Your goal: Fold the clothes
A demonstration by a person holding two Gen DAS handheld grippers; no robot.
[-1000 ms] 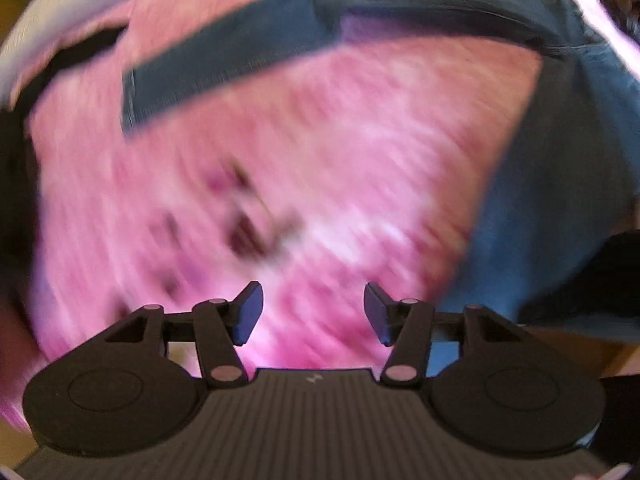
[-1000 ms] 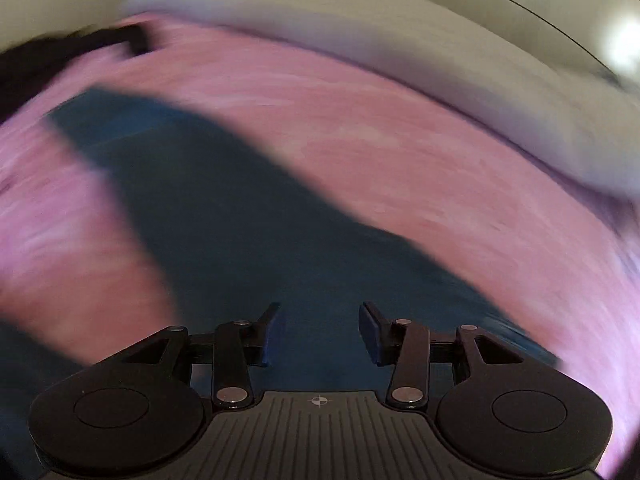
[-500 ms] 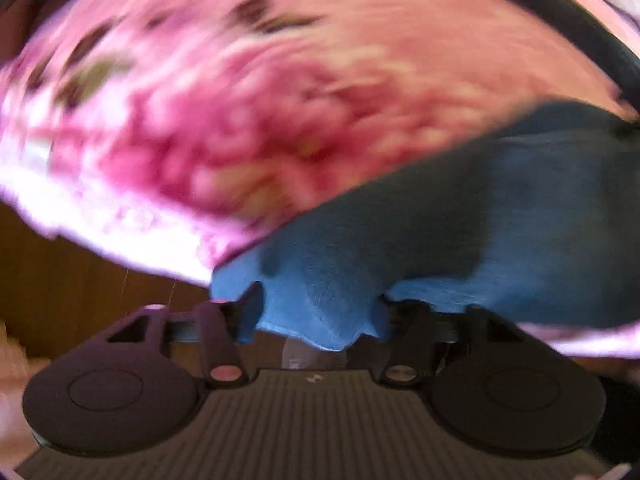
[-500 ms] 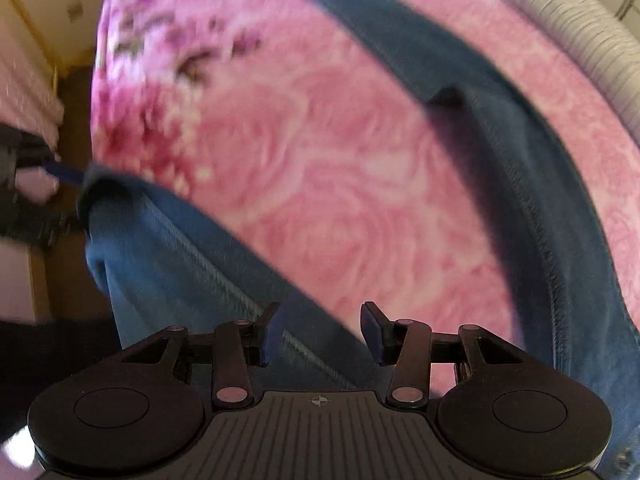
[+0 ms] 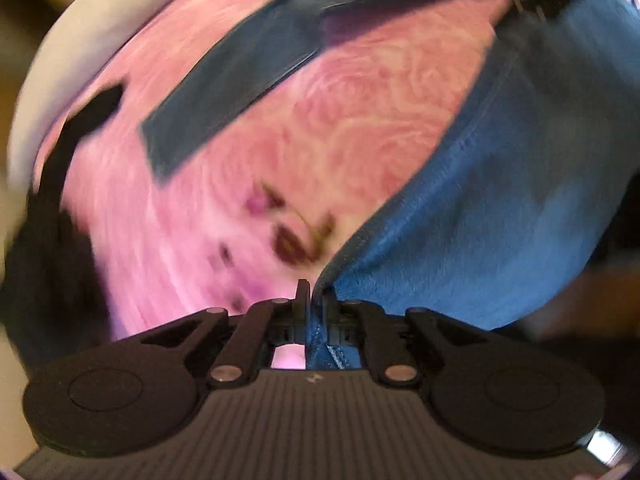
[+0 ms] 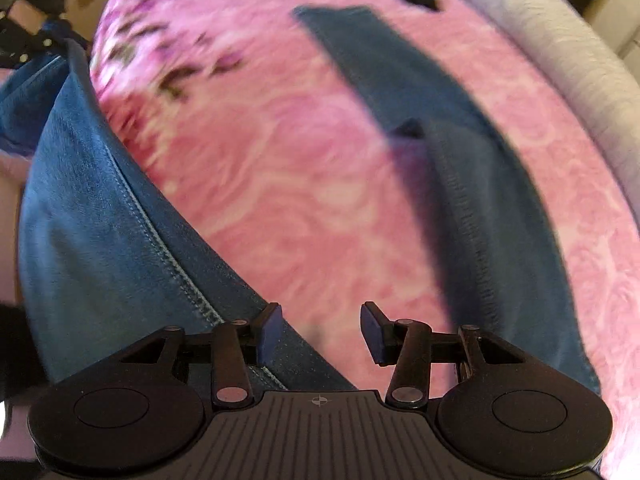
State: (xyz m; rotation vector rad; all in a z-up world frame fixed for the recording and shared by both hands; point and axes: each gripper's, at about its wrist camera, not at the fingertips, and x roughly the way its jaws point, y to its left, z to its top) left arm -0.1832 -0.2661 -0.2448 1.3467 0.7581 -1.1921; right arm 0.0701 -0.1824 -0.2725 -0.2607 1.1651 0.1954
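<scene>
Left tongs [image 5: 311,300] clenched on the seamed edge of the jeans [image 5: 500,208], the denim pinched between the pads and hanging off to the right of the view; right tongs [image 6: 322,330] released, jaws apart, poised above the other seamed edge of the jeans [image 6: 100,216] with nothing gripped between them. The jeans lie spread on a bed under a pink floral blanket [image 6: 320,184], one leg [image 6: 400,92] stretched away across the blanket toward a white pillow [image 6: 560,48]. Step in hand, as judged: taking hold of the garment at two points before the first fold, one hold made, the second pending. The next move likely calls for the right tongs to settle onto the nearby hem and close, then both to lift together so the cloth folds evenly. Against the frames a second ago: the left tongs then stood open over bare blanket with no cloth between them, and the right tongs hovered over the middle of the denim, not its edge.
</scene>
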